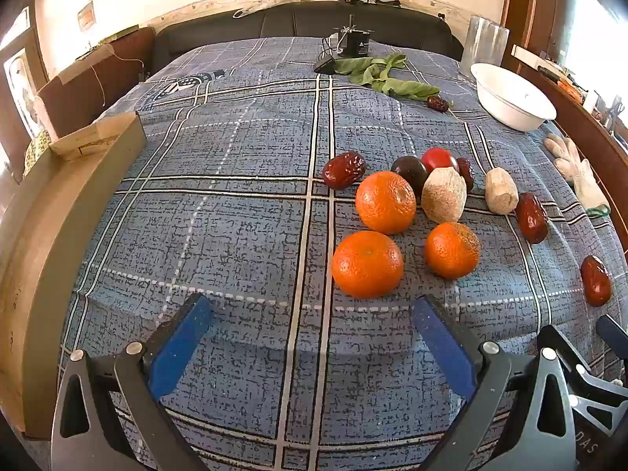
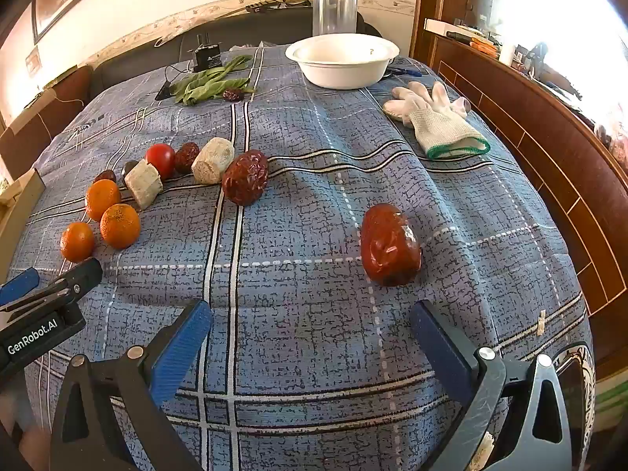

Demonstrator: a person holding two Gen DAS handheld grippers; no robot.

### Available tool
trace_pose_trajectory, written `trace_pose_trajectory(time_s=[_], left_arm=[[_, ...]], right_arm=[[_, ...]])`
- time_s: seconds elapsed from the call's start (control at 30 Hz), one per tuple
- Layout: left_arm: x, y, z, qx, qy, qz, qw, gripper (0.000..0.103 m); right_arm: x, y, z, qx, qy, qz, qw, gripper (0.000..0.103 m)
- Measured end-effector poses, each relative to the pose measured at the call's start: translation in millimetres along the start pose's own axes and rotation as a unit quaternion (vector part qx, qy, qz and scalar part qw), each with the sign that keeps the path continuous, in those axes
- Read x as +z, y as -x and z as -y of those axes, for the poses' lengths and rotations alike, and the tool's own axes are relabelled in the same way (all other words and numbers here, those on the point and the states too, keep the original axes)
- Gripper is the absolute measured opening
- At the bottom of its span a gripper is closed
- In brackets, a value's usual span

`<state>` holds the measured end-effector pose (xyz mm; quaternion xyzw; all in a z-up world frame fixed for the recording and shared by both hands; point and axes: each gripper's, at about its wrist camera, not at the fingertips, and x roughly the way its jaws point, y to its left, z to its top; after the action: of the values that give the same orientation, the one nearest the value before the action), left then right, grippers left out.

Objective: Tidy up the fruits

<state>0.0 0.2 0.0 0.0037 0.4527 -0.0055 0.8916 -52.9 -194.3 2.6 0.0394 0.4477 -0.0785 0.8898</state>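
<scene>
Fruits (image 1: 386, 202) loose on checked cloth (image 1: 243, 204)

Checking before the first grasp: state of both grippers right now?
Left gripper: open, holding nothing; the nearest round orange mandarin lies just ahead.
Right gripper: open, holding nothing; a glossy wrinkled red date lies just ahead.

Left gripper (image 1: 314, 310): jaws wide apart, bare blue checked cloth (image 1: 235, 196) between them; 3 oranges (image 1: 367, 263) lie just ahead to the right, packed against other fruit. A cardboard box wall (image 1: 59, 227) closes the left side. Right gripper (image 2: 312, 316): jaws wide apart, open cloth ahead; 1 red date (image 2: 389, 250) lies just beyond. Gloves (image 2: 435, 121) and white bowl (image 2: 341, 61) stand well apart, farther back.
</scene>
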Motion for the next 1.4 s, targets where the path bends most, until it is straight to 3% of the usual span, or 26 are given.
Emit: trace_pose_trajectory(time_s=[0.87, 1.03, 1.4], left_arm=[[-1.3, 1.5, 0.3, 0.002, 0.001, -0.001, 1.0, 0.103], [0.3, -1.4, 1.2, -0.012, -0.019, -0.013, 0.9997, 0.103], [1.7, 0.2, -0.9, -0.035, -0.053, -0.035, 0.9973, 0.103]], right_arm=[[-0.5, 0.2, -2.8, 0.0, -0.001, 0.0, 1.0, 0.103], [-0.4, 0.2, -3.0, 0.002, -0.002, -0.001, 1.0, 0.103], [-4.7, 4.5, -8.7, 0.001, -0.007, -0.042, 0.999, 0.103]])
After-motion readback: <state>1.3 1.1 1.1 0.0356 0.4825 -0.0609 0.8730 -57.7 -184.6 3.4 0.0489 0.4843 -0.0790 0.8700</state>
